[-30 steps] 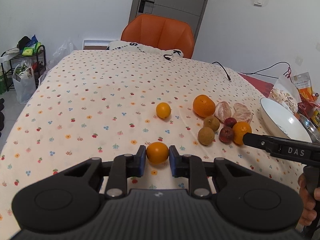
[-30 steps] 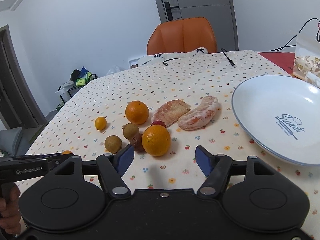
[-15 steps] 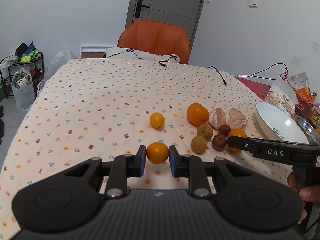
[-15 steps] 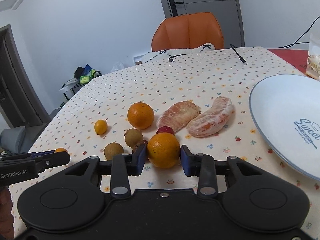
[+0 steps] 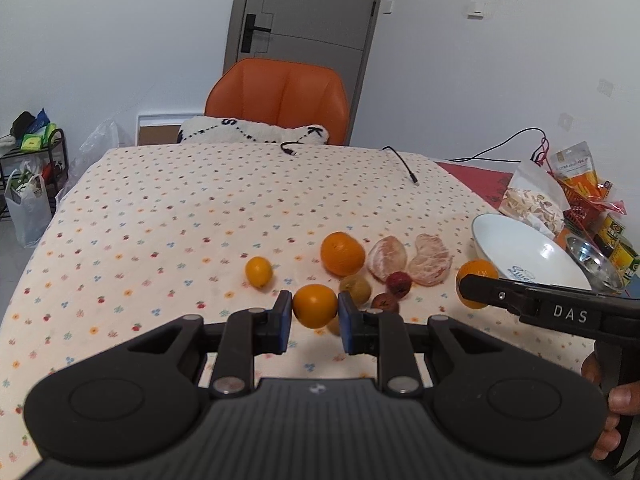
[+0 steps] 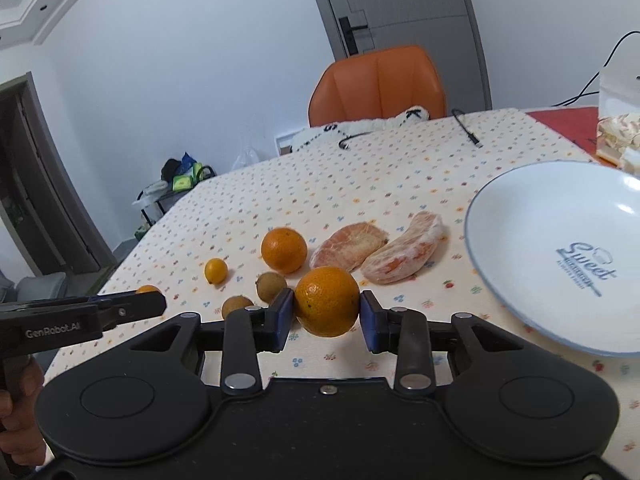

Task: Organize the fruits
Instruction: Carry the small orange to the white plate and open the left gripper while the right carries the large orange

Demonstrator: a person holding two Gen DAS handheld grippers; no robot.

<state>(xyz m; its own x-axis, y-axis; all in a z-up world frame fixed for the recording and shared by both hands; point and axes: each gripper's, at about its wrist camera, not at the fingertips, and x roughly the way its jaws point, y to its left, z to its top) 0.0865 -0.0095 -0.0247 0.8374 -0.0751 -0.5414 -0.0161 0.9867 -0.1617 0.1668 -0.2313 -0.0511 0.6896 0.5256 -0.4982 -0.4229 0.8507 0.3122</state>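
Right wrist view: we've got our right gripper (image 6: 327, 307) pinching an orange (image 6: 327, 301) mid-frame, lifted off the surface (image 6: 360, 176). Left gripper (image 5: 313, 315) pinches a small orange (image 5: 315, 306). Transport step; next we carry both to the bowl (image 6: 532, 204), frame right.

Orange padded chair (image 5: 280, 104) at top centre, pushed against the far edge of the table; grey door with a black lever handle (image 5: 256, 34) behind it. White fluffy cushion with black stitching and letters (image 5: 252, 130) on the seat. Cream tablecloth printed with small flowers (image 5: 168, 216) fills the middle of the frame. Two black cable ends (image 5: 402, 164) lie near its far edge. Black wire rack holding bags and green packets (image 5: 30, 152) stands at the left edge. Clear snack bags (image 5: 536, 200) and yellow tins (image 5: 620, 248) crowd the right edge.
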